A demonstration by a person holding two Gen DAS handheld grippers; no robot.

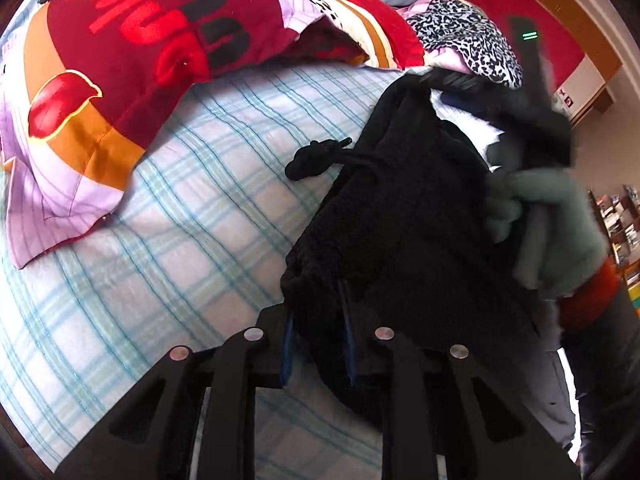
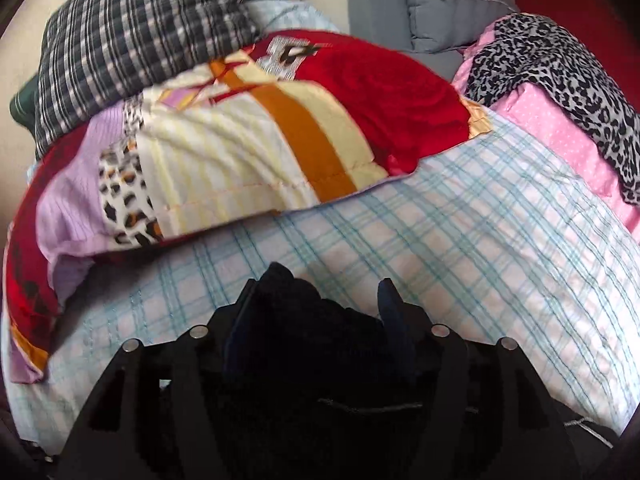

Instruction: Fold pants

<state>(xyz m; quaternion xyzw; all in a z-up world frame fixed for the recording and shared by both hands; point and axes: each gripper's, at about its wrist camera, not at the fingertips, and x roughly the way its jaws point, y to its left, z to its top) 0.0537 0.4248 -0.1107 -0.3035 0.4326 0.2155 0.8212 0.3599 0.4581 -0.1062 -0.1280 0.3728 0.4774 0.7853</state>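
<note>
Black fleece pants (image 1: 404, 216) lie bunched on the plaid bed sheet (image 1: 192, 208), their drawstring (image 1: 316, 156) trailing to the left. My left gripper (image 1: 318, 332) is shut on the pants' near edge, blue pads pressing the fabric. The right gripper's body (image 1: 532, 80) shows blurred at the pants' far end, held by a gloved hand (image 1: 552, 220). In the right wrist view my right gripper (image 2: 320, 304) has black pants fabric (image 2: 304, 320) between its fingers; the jaws stand fairly wide around the bunch.
A red and purple quilt (image 1: 140, 52) lies heaped at the back of the bed, also in the right wrist view (image 2: 248, 136). A plaid pillow (image 2: 132, 40), a grey pillow (image 2: 444, 8) and leopard-print cloth (image 2: 560, 72) on pink bedding lie behind.
</note>
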